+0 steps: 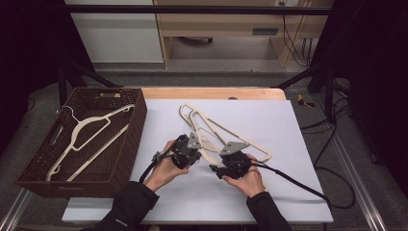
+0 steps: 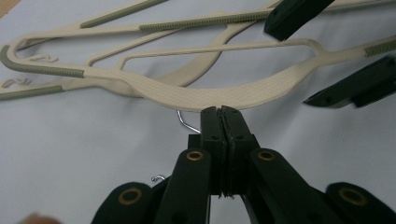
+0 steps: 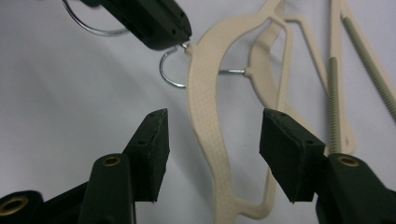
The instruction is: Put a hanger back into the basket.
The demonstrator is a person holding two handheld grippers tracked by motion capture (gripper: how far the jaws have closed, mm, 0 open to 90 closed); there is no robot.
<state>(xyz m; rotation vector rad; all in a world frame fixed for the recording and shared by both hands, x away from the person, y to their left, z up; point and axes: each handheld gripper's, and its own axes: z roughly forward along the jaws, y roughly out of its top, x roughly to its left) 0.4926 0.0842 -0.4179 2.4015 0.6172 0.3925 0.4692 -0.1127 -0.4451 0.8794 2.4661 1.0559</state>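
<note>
Cream hanger (image 3: 205,121) lies between right gripper's (image 3: 212,156) parted fingers (image 3: 152,149) — untouched.

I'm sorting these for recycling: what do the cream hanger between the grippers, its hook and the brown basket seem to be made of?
The cream hanger looks like moulded plastic, matt, with a fine dotted texture; its ribbed grey-green strips may be rubbery grip. The hook looks like thin bright metal wire, shiny. The basket looks like dark brown woven wicker or rattan, though plastic weave is possible.
</note>
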